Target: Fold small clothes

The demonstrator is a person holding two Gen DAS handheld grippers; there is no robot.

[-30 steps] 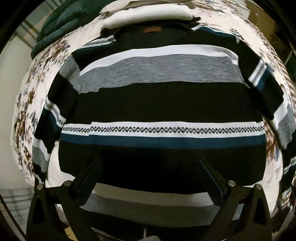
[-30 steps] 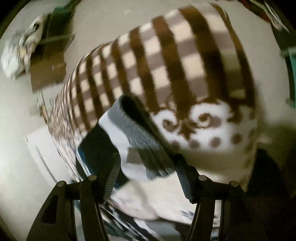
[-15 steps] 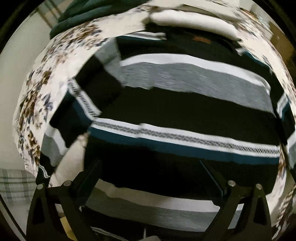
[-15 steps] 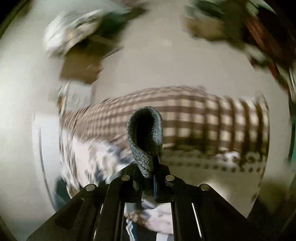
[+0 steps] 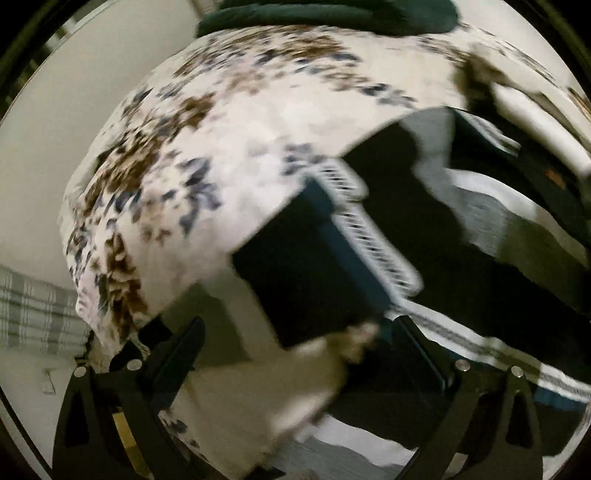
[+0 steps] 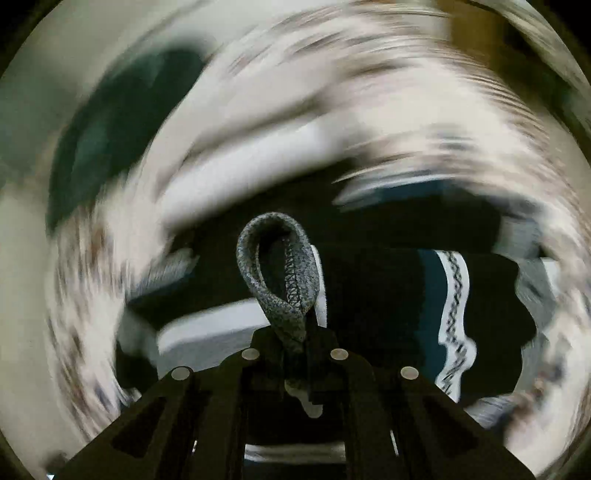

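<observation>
A striped sweater [image 5: 480,258] in black, grey, white and teal lies on a floral bedspread [image 5: 229,155]. Its left sleeve [image 5: 314,266] stretches toward my left gripper [image 5: 299,350], which is open with the sleeve end between its fingers. In the right wrist view my right gripper [image 6: 295,343] is shut on the grey ribbed cuff [image 6: 277,273] of the other sleeve, which loops up above the jaws. The sweater body [image 6: 388,295] lies beyond it. Both views are blurred by motion.
A dark green garment [image 5: 325,14] lies at the far edge of the bed. A folded white garment [image 5: 535,110] lies near the sweater's collar. A plaid fabric [image 5: 33,310] shows at the lower left beyond the bed's edge.
My left gripper has swung left from the sweater body to the left sleeve. My right gripper stays shut on the cuff since half a second ago and has swung round over the sweater.
</observation>
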